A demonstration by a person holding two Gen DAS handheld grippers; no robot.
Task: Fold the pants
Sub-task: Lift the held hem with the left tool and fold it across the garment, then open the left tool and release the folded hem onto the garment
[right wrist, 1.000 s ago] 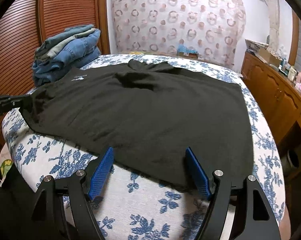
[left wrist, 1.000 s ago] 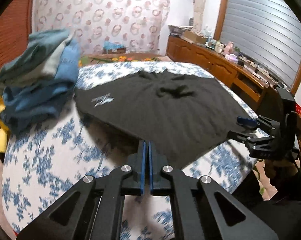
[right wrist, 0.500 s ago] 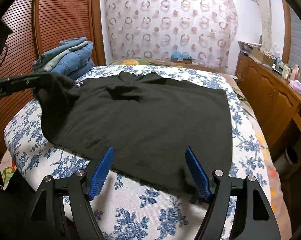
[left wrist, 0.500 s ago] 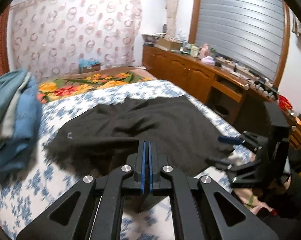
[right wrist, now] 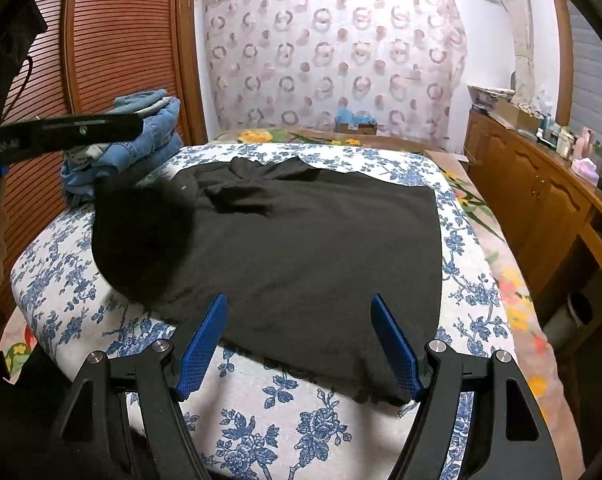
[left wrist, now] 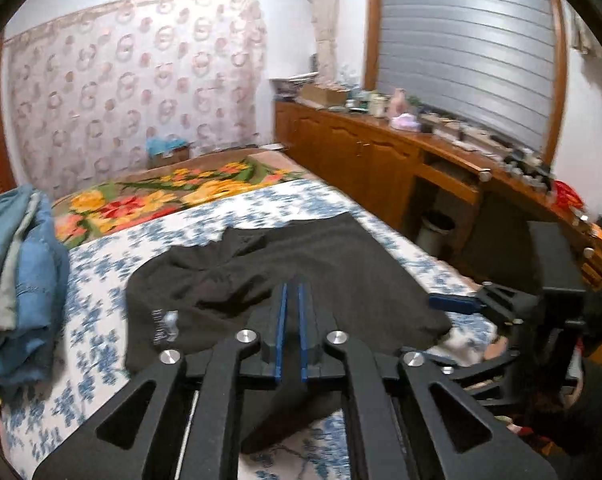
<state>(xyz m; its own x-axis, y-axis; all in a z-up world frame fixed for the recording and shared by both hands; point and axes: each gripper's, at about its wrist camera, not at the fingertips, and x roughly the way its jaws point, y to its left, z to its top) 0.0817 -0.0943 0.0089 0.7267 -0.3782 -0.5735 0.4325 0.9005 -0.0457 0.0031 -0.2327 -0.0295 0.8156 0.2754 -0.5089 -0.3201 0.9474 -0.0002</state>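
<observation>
Black pants (right wrist: 309,248) lie spread on the blue-flowered bed (right wrist: 285,412); they also show in the left wrist view (left wrist: 301,264). My left gripper (left wrist: 291,292) is shut on the pants' left edge and holds it lifted, so the cloth hangs in a fold (right wrist: 141,236) over the rest. A white logo (left wrist: 163,326) shows on the lifted part. My right gripper (right wrist: 299,308) is open and empty, low at the near hem. It also shows at the right of the left wrist view (left wrist: 457,304).
A pile of folded jeans (right wrist: 141,136) sits at the bed's far left, also in the left wrist view (left wrist: 17,280). A wooden sideboard (right wrist: 541,200) with clutter runs along the right. A slatted wooden door (right wrist: 113,40) stands at the left. A flowered rug (left wrist: 173,196) lies beyond the bed.
My left gripper has lifted the pants' left edge and carried it up and to the right over the rest. The right gripper has stayed open at the near hem.
</observation>
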